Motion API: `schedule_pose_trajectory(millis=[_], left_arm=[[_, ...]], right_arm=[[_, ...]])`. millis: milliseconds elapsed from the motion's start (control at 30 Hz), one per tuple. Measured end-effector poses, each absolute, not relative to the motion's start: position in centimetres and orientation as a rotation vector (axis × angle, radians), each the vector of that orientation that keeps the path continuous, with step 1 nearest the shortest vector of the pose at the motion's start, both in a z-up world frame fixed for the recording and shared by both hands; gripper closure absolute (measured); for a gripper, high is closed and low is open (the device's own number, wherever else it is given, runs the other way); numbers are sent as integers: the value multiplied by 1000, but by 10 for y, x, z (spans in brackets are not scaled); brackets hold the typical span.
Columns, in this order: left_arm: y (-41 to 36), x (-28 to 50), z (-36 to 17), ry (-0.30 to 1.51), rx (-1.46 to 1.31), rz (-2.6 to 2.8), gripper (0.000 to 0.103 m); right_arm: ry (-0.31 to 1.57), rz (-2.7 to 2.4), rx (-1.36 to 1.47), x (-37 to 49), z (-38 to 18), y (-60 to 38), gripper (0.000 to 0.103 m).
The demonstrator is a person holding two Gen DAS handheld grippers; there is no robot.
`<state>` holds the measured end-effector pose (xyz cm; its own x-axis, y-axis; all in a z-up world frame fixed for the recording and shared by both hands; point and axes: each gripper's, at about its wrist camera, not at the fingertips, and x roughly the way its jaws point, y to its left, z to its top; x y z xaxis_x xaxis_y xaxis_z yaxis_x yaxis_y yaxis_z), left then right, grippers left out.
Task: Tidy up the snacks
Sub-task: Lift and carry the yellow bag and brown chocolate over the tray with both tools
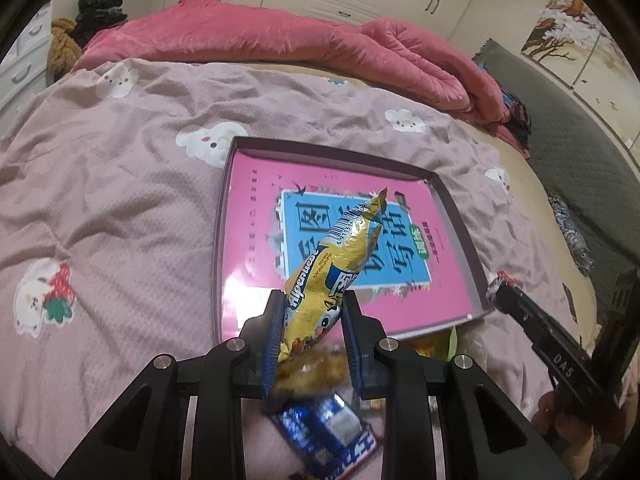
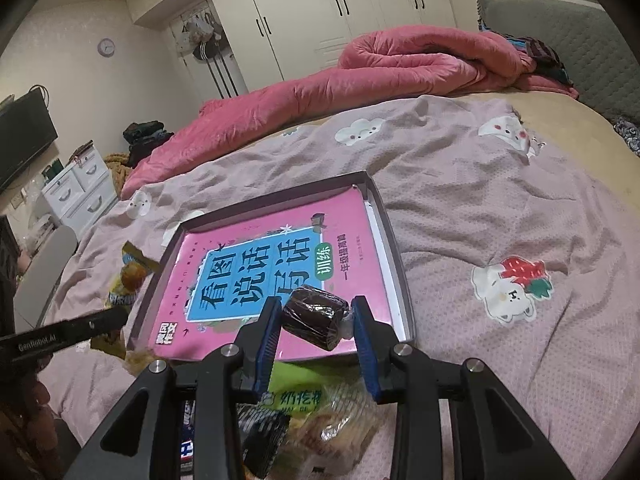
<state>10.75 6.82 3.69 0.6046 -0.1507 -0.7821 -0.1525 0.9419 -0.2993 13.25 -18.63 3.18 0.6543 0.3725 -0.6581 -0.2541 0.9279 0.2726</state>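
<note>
Both grippers grip snacks: left gripper [image 1: 310, 312] a yellow packet [image 1: 332, 264], right gripper [image 2: 316, 318] a dark wrapped cake [image 2: 314, 316] (jaws nearly closed).

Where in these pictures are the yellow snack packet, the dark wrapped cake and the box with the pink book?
yellow snack packet [image 1: 320, 280], left wrist view, middle of the wrapper.
dark wrapped cake [image 2: 314, 320], right wrist view, its dark side.
box with the pink book [image 2: 394, 248], right wrist view, right wall.

One box lid [image 1: 460, 216], one pink book [image 2: 352, 216], two held snacks, two tongs.
</note>
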Motion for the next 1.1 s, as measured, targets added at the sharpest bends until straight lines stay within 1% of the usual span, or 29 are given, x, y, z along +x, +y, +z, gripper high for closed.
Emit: schedule_pose_trajectory(millis=[233,467,667,1100], left_arm=[[71,131,34,933,-341,14,74],[70,147,12,993,-339,12,74],[68,149,-1,1028,-342,5,74],[66,149,-10,1053,-335,2,74]], right_arm=[[783,348,151,144,26,-184,67],[803,349,132,155,17,-180,67],[838,353,125,159,6,-176,67],[874,338,106,162,-6,-178,67]])
